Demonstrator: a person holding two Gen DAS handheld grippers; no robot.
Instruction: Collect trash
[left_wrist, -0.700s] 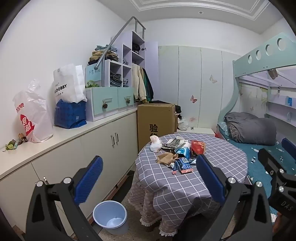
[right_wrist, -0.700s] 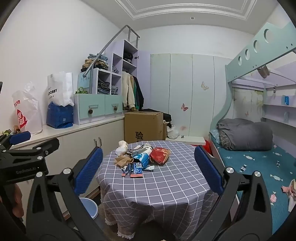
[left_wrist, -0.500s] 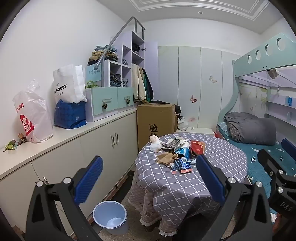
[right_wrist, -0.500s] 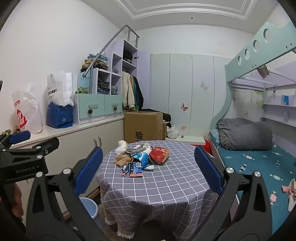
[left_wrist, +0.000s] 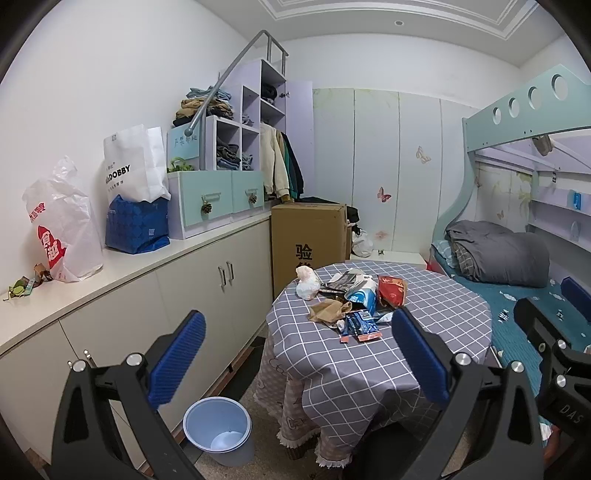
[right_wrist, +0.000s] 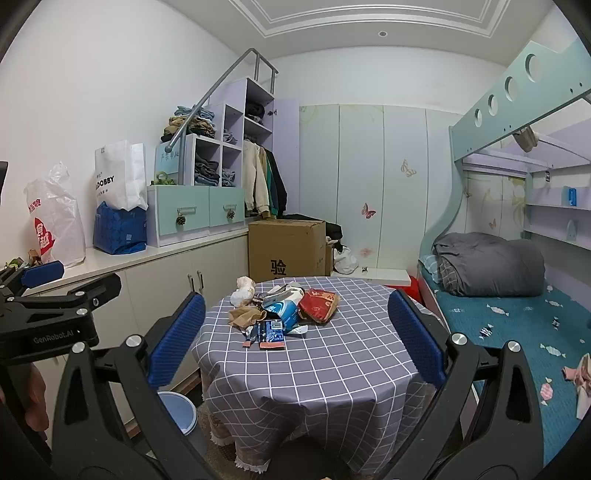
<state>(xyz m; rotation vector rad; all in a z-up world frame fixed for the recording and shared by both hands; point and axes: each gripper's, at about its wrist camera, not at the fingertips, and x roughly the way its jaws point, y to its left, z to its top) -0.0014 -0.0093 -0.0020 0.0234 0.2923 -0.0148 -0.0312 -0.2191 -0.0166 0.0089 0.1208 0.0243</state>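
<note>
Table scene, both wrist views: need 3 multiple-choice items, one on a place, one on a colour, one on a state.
1. Where is the bin?
A. on the table
B. on the floor beside the table
C. on the bed

2. What colour is the tablecloth?
A. grey with white checks
B. plain red
C. green stripes

3. How do the left gripper and right gripper stand?
A. both shut on a wrapper
B. one open, one shut
C. both open, empty

Answers:
1 B, it stands on the floor between the cabinets and the table.
2 A, white lines cross the grey cloth.
3 C, the fingers are wide apart and the trash pile lies untouched.
</note>
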